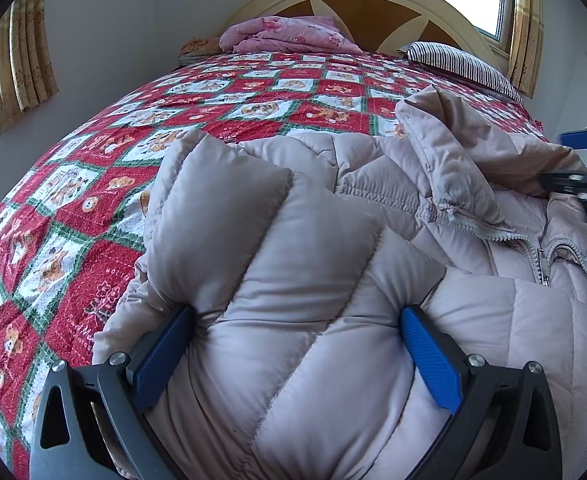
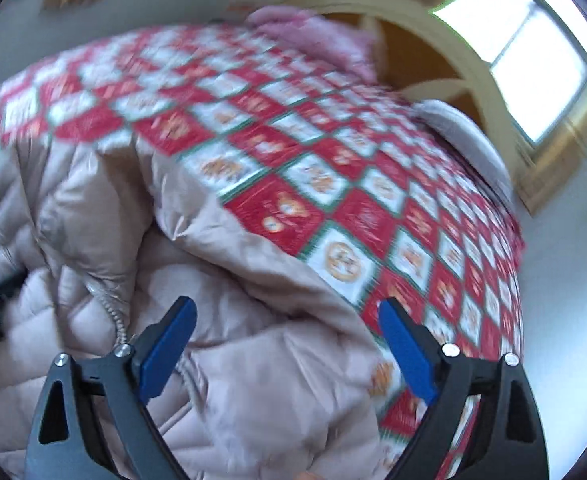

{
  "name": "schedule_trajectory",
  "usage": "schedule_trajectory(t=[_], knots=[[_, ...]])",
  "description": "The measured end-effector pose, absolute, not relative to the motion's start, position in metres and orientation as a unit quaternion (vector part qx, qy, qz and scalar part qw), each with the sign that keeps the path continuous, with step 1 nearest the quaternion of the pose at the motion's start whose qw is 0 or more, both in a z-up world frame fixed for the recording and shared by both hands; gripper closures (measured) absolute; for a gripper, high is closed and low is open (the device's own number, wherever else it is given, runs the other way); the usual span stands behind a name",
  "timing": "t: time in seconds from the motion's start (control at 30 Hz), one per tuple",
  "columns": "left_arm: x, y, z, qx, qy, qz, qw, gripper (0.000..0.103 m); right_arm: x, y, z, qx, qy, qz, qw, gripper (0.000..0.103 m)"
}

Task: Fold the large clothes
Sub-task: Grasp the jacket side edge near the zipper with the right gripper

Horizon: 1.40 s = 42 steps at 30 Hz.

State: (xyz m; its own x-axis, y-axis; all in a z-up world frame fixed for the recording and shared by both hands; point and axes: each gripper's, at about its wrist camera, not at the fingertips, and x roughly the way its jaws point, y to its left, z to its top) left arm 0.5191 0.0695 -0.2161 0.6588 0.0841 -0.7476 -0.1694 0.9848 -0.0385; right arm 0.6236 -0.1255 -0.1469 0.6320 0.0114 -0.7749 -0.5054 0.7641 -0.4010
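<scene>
Faint "HOLIDAY"-like lettering on bedspread (image 1: 105, 280)

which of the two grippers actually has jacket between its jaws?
The left gripper: a quilted sleeve of the beige puffer jacket bulges between its blue pads. The right gripper is open, its jaws clear above the jacket.
</scene>
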Motion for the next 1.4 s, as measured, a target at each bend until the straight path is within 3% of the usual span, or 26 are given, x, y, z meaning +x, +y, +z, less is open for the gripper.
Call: schedule_trajectory(t=[0.03, 0.13, 0.17, 0.2, 0.5, 0.67, 0.83, 0.93, 1.03, 1.1, 1.4], knots=[[0.519, 0.07, -0.216, -0.052, 0.407, 0.07, 0.909, 0.001, 0.628, -0.119, -0.155, -0.327, 0.407, 0.16, 0.838, 0.014], [0.519, 0.07, -0.216, -0.053, 0.407, 0.07, 0.909, 0.001, 0.637, -0.104, -0.173, -0.371, 0.408, 0.148, 0.821, 0.045], [0.519, 0.07, -0.216, -0.052, 0.407, 0.07, 0.909, 0.001, 0.638, -0.101, -0.176, -0.38, 0.406, 0.143, 0.819, 0.073], [0.519, 0.07, -0.216, -0.052, 0.407, 0.07, 0.909, 0.001, 0.637, -0.1, -0.178, -0.387, 0.401, 0.134, 0.82, 0.095], [0.507, 0.073, -0.2, -0.065, 0.386, 0.054, 0.919, 0.001, 0.562, -0.105, -0.157, -0.392, 0.307, 0.134, 0.857, 0.098], [0.491, 0.063, -0.111, -0.042, 0.264, 0.021, 0.963, 0.001, 0.549, -0.105, -0.204, -0.402, 0.317, 0.13, 0.849, 0.098], [0.564, 0.038, -0.057, -0.012, 0.229, 0.007, 0.973, 0.001, 0.546, -0.107, -0.211, -0.397, 0.307, 0.132, 0.855, 0.098], [0.615, 0.011, -0.078, 0.062, 0.274, 0.019, 0.96, 0.001, 0.542, -0.106, -0.21, -0.404, 0.298, 0.133, 0.854, 0.098], [0.65, -0.002, -0.145, 0.144, 0.383, 0.054, 0.911, 0.001, 0.538, -0.106, -0.211, -0.405, 0.291, 0.132, 0.856, 0.098], [0.647, 0.002, -0.183, 0.182, 0.406, 0.083, 0.892, 0.001, 0.535, -0.108, -0.212, -0.397, 0.291, 0.131, 0.86, 0.098], [0.629, 0.021, -0.207, 0.136, 0.398, 0.075, 0.904, 0.001, 0.531, -0.11, -0.206, -0.379, 0.306, 0.15, 0.861, 0.096]])
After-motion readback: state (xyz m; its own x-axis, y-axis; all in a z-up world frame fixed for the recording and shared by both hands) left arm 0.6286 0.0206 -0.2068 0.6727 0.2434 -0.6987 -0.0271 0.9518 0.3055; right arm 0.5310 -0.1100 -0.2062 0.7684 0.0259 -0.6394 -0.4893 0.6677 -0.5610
